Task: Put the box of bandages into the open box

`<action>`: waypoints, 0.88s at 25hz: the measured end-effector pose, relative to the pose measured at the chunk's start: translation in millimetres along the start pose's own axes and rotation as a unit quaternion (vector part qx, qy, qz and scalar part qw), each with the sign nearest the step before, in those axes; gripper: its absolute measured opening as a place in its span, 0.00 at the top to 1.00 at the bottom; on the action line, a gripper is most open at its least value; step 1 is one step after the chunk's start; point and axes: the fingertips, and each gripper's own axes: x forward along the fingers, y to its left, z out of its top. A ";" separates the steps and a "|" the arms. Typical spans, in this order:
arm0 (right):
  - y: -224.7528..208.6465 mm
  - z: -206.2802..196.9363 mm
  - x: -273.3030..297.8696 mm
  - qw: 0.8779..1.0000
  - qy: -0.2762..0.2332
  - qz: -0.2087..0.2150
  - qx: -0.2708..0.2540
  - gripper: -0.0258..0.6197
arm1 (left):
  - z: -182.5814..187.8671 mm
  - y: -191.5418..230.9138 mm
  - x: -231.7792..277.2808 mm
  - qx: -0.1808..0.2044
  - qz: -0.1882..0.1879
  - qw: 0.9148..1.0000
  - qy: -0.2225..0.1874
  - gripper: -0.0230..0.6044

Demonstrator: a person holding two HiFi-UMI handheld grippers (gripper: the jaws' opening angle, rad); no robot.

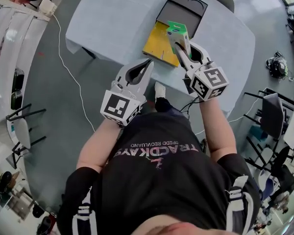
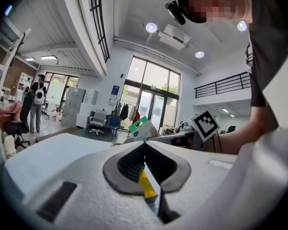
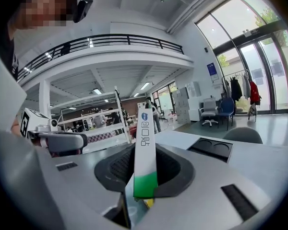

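While the right tool [image 1: 184, 47] has the bandage box [image 1: 177, 32] pinched between its jaws, that little green and white carton is up in the air over the near right part of the open box [image 1: 157, 45]. I can't tell if it's touching anything underneath, but it looks clear of it to me. The open box lies on the worktop [image 1: 112, 18], yellow inside facing up, with a black half on the far side.

The left tool [image 1: 148, 65] has its jaws pressed together with nothing in them. Its tips are parked near the near edge of the open box, left of the other tool.

On handling, my guess is it's a thin cardboard carton, so very light and stiff enough to hold its shape, though easy to dent if squeezed hard. The printed surface looks smooth, so it could slip or twist in a loose pinch. From the right gripper view the jaws are on the two broad faces with the narrow edge facing the camera, which seems like the sensible place to hold it. I'd say what's left is lowering it into the yellow part and letting go, gently, since something this light could tip or bounce
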 end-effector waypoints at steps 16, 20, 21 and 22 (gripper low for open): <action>-49.1 -98.9 61.7 0.988 0.145 0.046 0.006 0.82 | -56.4 7.5 31.1 -0.016 0.023 0.998 0.051 0.94; -54.0 -125.4 75.6 0.981 0.186 0.060 -0.003 0.82 | -65.8 12.3 39.2 -0.031 0.027 0.998 0.057 0.94; -53.8 -131.0 78.2 0.978 0.196 0.064 -0.006 0.82 | -67.6 13.4 40.2 -0.033 0.029 0.997 0.058 0.94; -53.5 -135.9 80.6 0.976 0.205 0.068 -0.008 0.82 | -68.9 14.6 40.9 -0.035 0.030 0.997 0.058 0.94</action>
